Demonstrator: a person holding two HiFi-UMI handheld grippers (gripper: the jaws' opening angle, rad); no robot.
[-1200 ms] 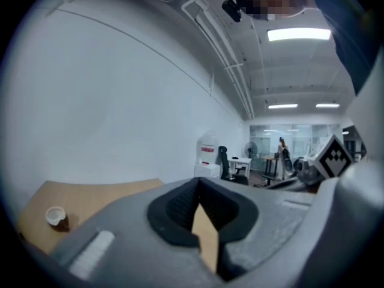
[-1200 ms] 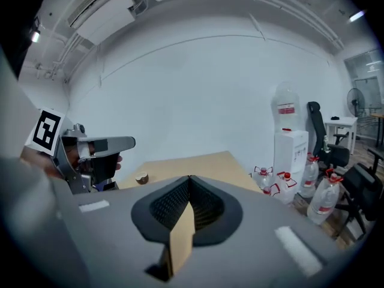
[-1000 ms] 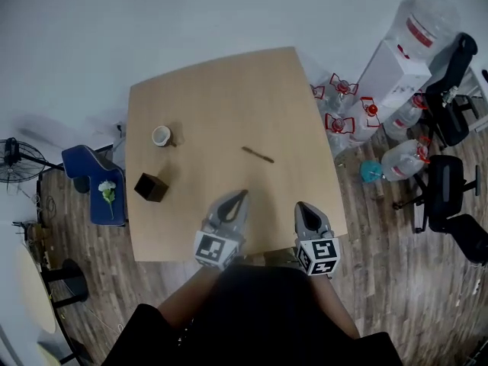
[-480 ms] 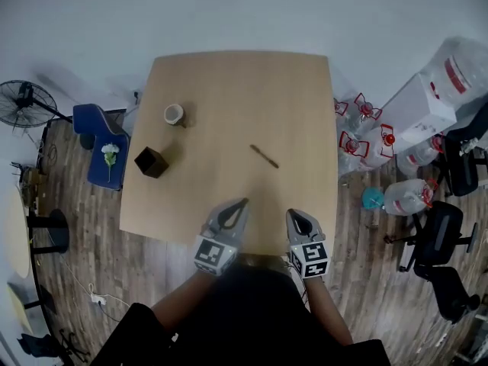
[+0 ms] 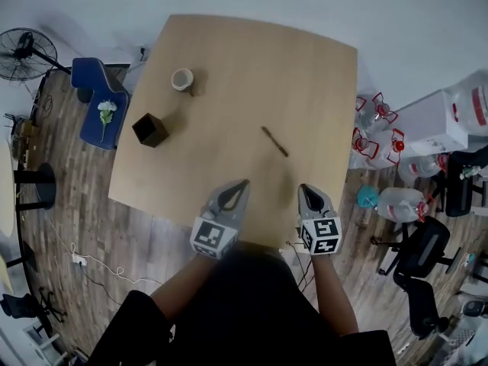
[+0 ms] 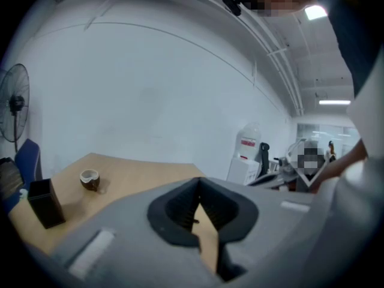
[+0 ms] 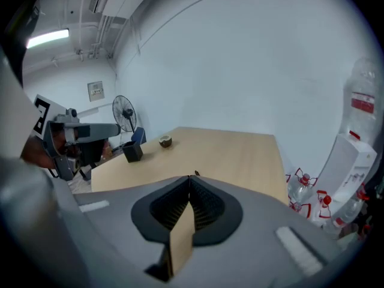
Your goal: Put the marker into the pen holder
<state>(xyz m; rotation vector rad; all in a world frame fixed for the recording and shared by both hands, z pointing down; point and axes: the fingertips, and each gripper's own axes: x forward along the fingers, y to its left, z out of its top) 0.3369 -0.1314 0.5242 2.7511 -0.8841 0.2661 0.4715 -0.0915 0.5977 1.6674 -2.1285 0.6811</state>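
Observation:
A thin dark marker (image 5: 275,141) lies on the light wooden table (image 5: 252,67), right of its middle. The pen holder (image 5: 150,130), a dark square box, stands near the table's left edge, with a small cup (image 5: 182,79) beyond it. My left gripper (image 5: 243,182) is shut and empty over the table's near edge. My right gripper (image 5: 306,188) is beside it, also shut and empty, with the marker a short way ahead. The left gripper view shows the pen holder (image 6: 45,203) and cup (image 6: 90,179) at the left. In the right gripper view the marker (image 7: 196,174) peeks just above the closed jaws.
A blue chair (image 5: 97,90) with a white flower on it stands left of the table, with a fan (image 5: 23,52) behind it. Water bottles (image 5: 375,132), a white dispenser (image 5: 446,117) and black office chairs (image 5: 423,254) crowd the floor at the right.
The head view has swung, so the table sits differently in the picture. Both grippers stay shut at the near edge. Marker, pen holder and cup keep their places on the table.

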